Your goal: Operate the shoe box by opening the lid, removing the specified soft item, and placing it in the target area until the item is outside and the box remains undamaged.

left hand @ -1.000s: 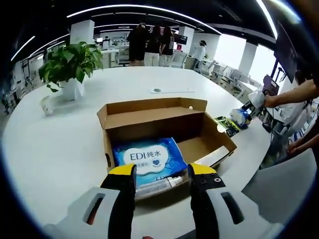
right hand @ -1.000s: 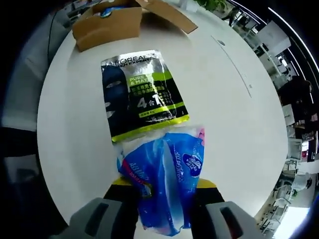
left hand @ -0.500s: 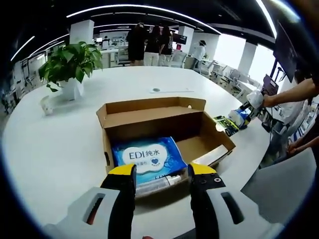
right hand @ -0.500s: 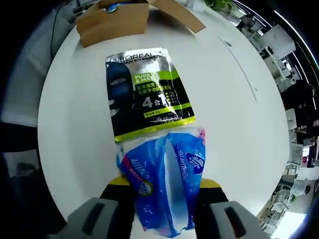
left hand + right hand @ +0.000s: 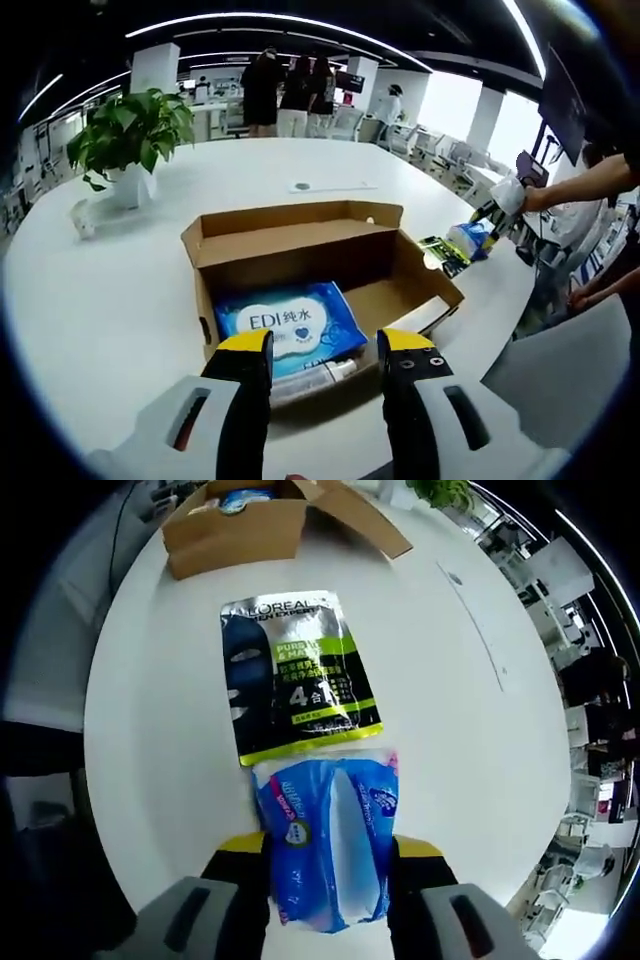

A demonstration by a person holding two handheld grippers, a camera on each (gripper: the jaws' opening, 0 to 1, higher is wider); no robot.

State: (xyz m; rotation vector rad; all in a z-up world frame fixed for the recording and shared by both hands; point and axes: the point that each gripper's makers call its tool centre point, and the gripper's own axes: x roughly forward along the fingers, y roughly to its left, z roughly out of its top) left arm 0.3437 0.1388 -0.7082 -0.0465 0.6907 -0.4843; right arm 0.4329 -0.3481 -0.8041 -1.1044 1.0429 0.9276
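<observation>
**Soft tissue pack in your right claw, beside the mask sachet**

Your right claw (image 5: 328,865) is clamped on the blue tissue pack (image 5: 328,830), a soft plastic-wrapped bundle that looks light and squashy. The film is glossy, so I judge it slippery: hold it across the middle of its width, where the jaws now pinch it, not by the loose crimped ends. It will dent but not break.

The pack lies straight out along the jaws at 12 o'clock in the right gripper view, low over the white worktop (image 5: 470,730); whether it touches, I cannot tell. Its far end meets the near edge of the black-and-green face mask sachet (image 5: 298,675). The cardboard shoe box (image 5: 235,530) stands well beyond at 11 o'clock, lid open.

Your left claw (image 5: 327,350) is spread and empty, jaws either side of the box's near wall. In the box (image 5: 400,255) lies a blue EDI wet-wipe pack (image 5: 287,322) at 12 o'clock, with a tube (image 5: 312,377) just nearer the jaws.
</observation>
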